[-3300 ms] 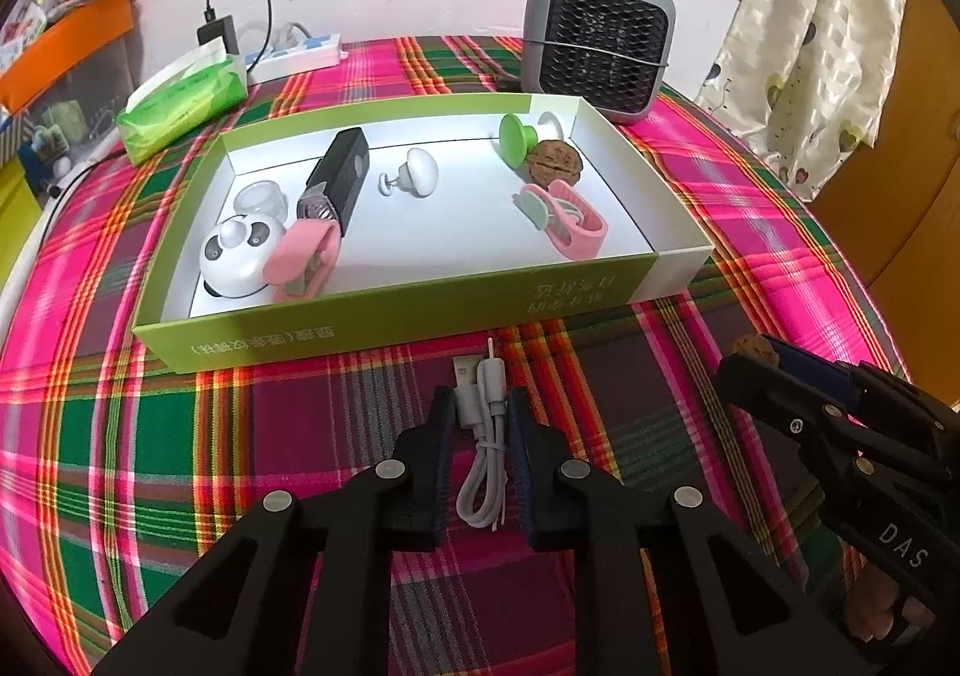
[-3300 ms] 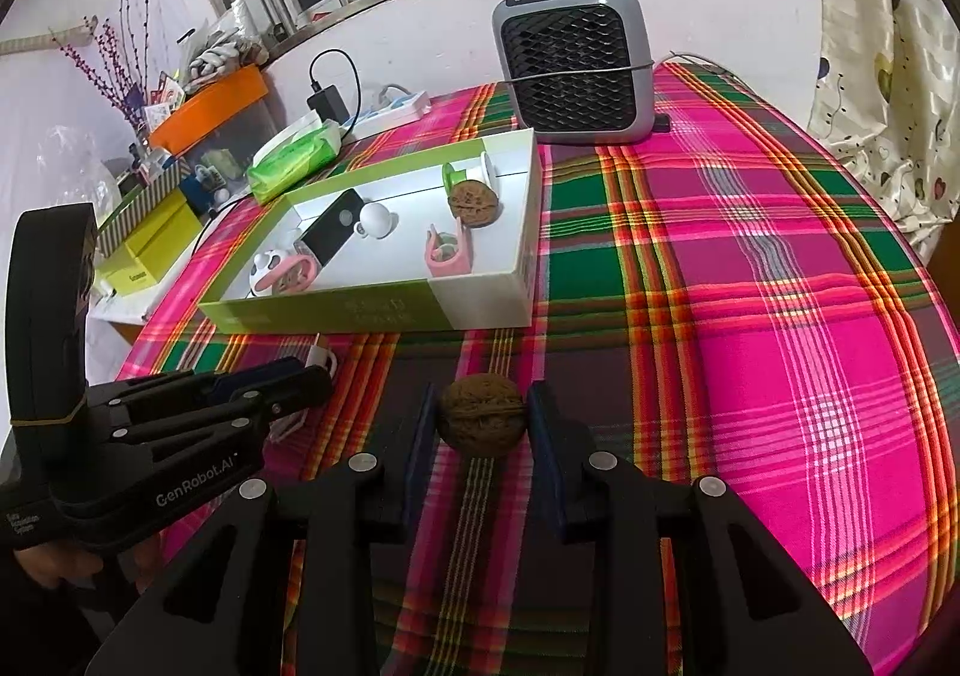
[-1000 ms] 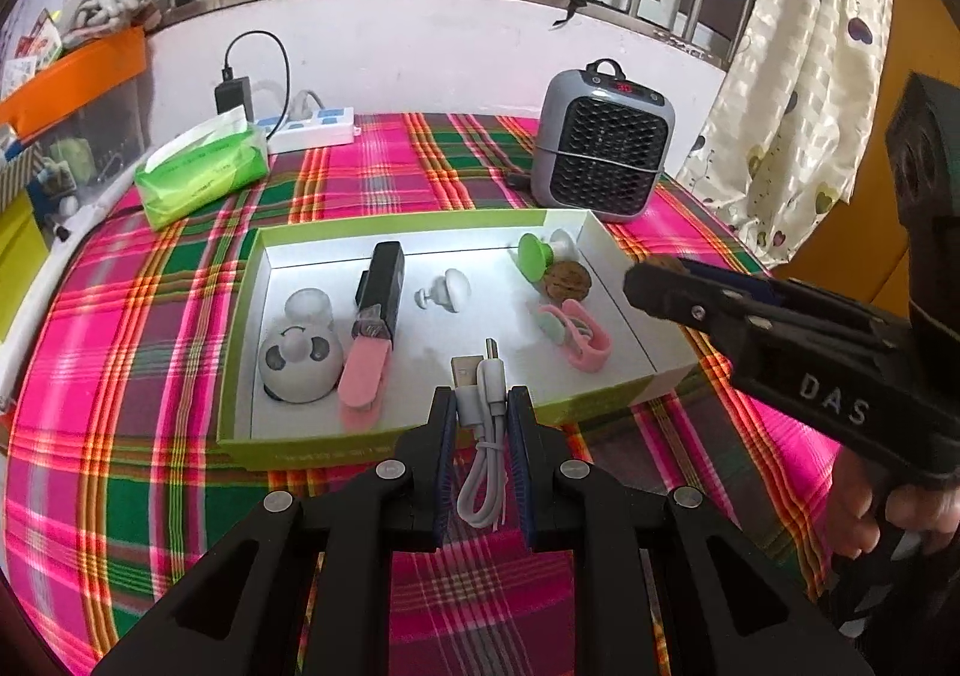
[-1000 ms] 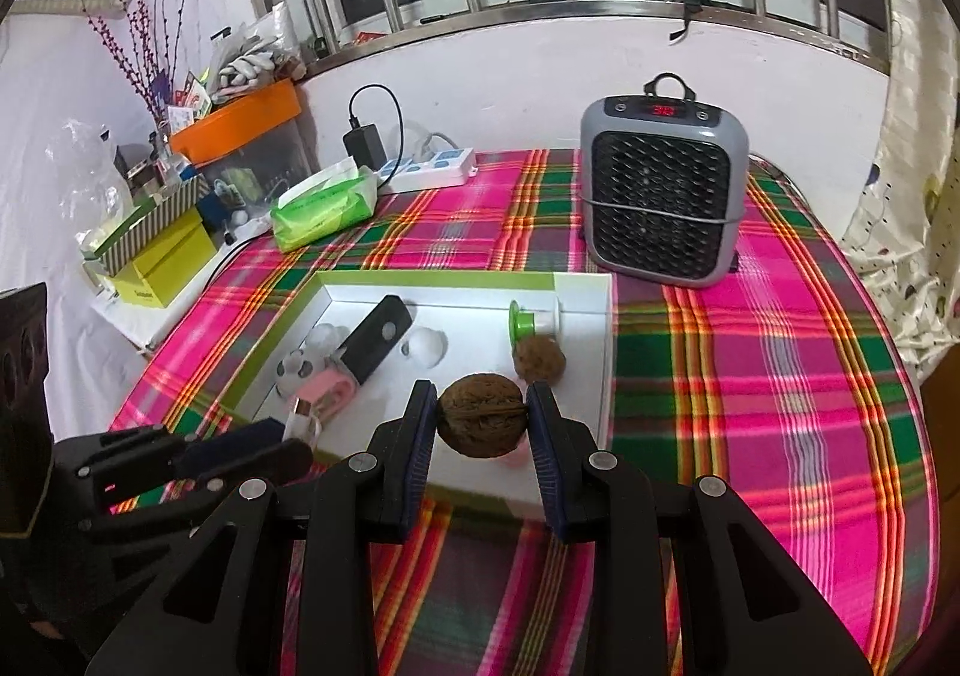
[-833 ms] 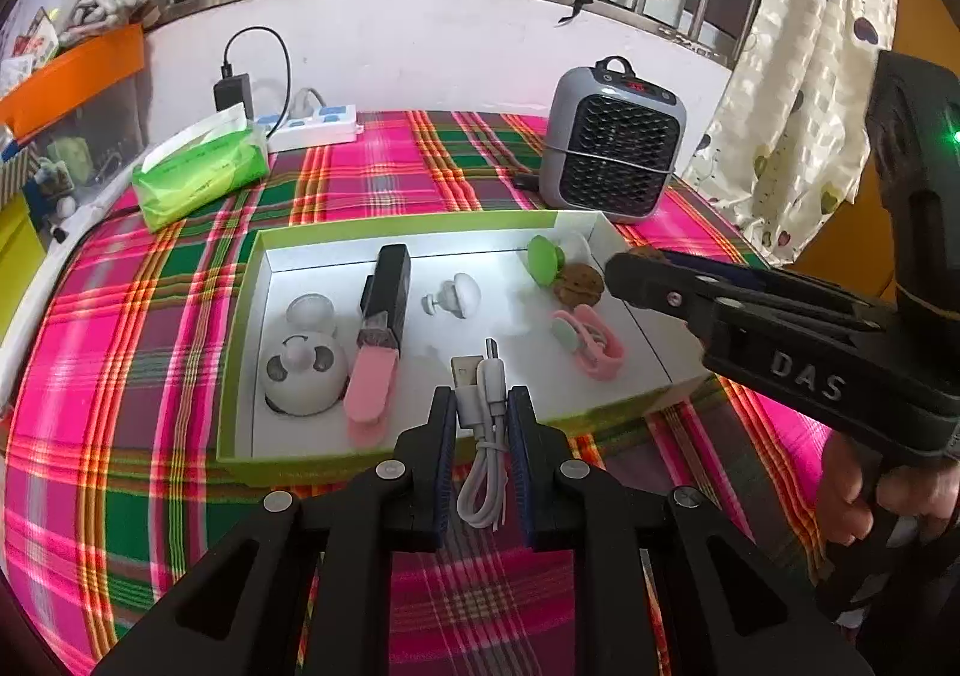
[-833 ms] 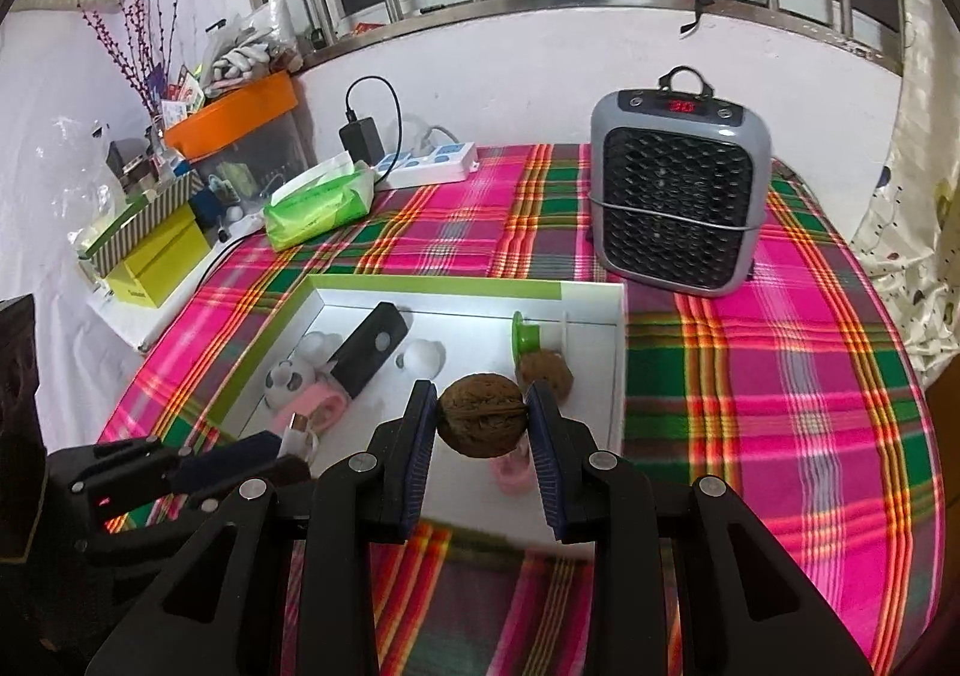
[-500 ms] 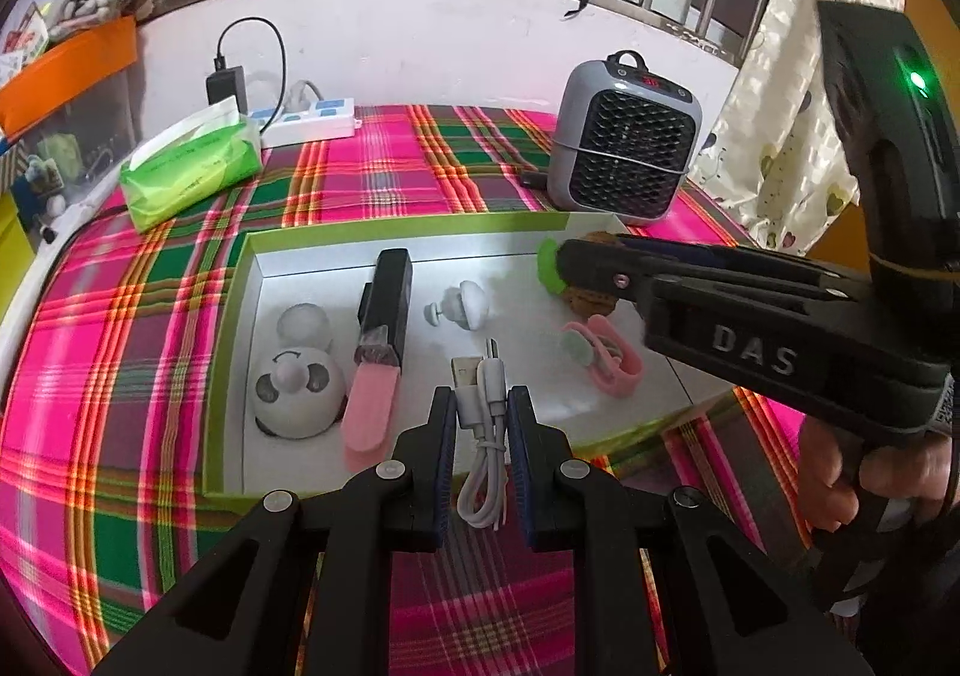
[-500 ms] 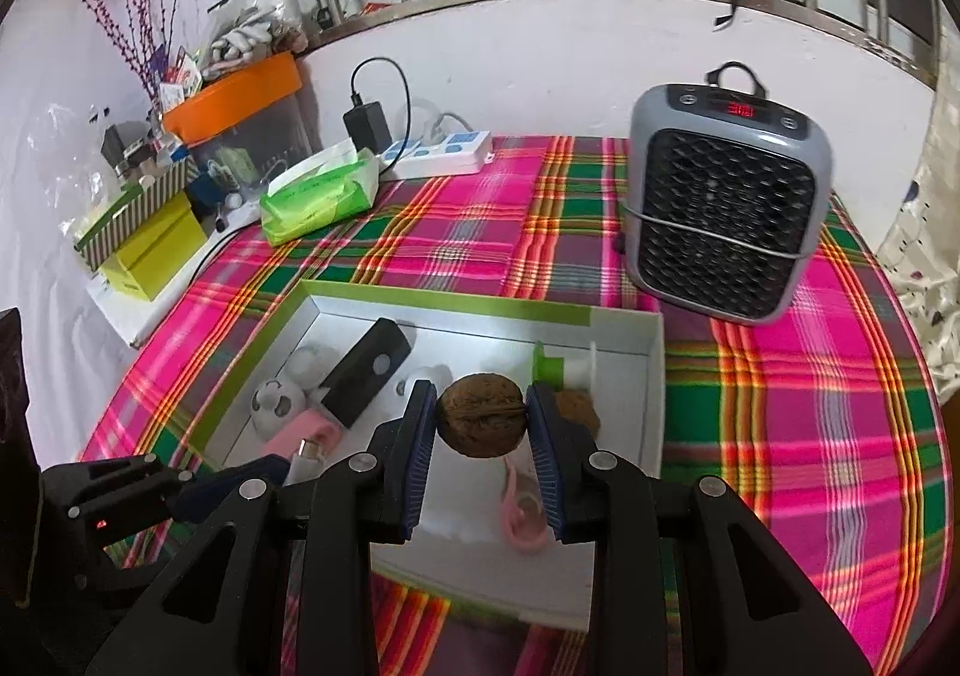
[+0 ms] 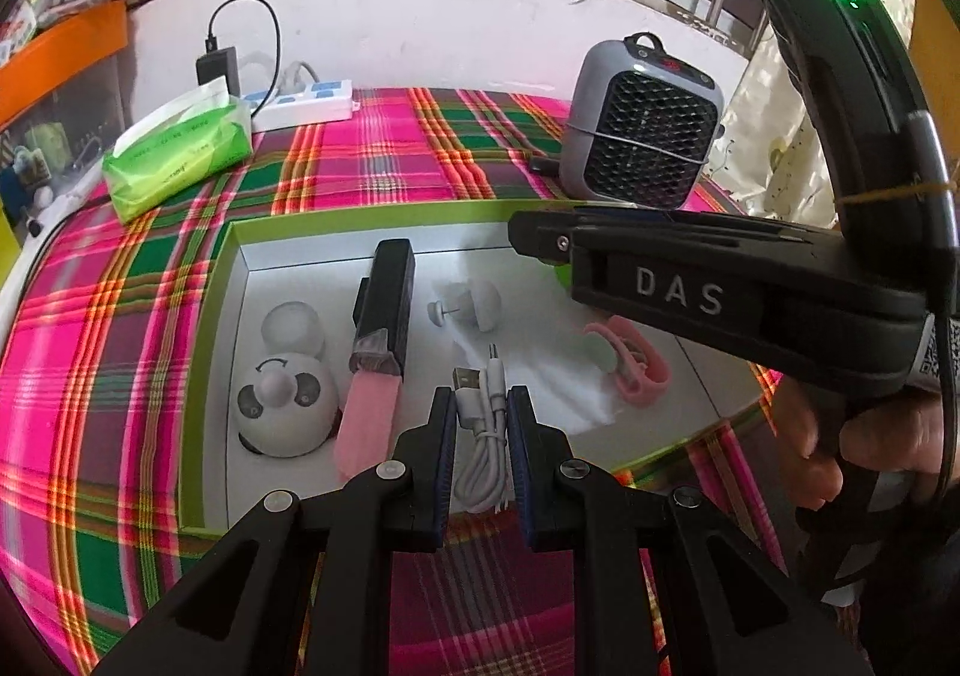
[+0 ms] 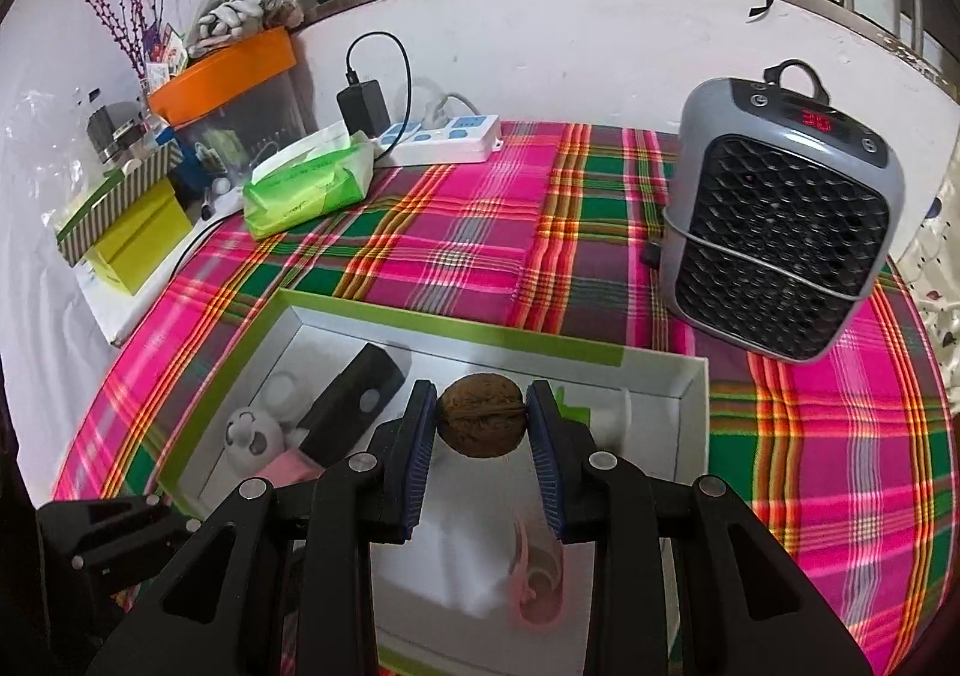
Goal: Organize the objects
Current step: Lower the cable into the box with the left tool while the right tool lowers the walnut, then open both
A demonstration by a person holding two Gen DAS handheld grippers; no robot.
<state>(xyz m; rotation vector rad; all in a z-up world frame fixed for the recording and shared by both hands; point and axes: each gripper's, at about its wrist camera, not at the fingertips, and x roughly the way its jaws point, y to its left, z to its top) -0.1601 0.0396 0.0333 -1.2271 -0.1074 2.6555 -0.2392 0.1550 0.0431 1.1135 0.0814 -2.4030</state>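
Observation:
My left gripper [image 9: 480,412] is shut on a coiled white USB cable [image 9: 480,424] and holds it over the front part of the green-rimmed white box [image 9: 222,280]. My right gripper [image 10: 482,424] is shut on a brown walnut [image 10: 482,422] and holds it above the box's right half [image 10: 690,418]. In the box lie a panda-faced white gadget [image 9: 282,406], a black bar with a pink end [image 9: 384,310], a white knob [image 9: 480,304] and a pink clip [image 9: 630,364]. The right gripper's body crosses the left wrist view and hides the box's far right corner.
A grey heater [image 10: 780,232] stands behind the box on the plaid tablecloth [image 10: 480,238]. A green tissue pack [image 9: 174,153] and a white power strip [image 10: 444,135] lie at the back left. Yellow and orange boxes [image 10: 138,244] stand beyond the table's left edge.
Both grippers have moved forward from the bare cloth to above the box, each still holding its object. The right gripper now reaches over the box's right side.

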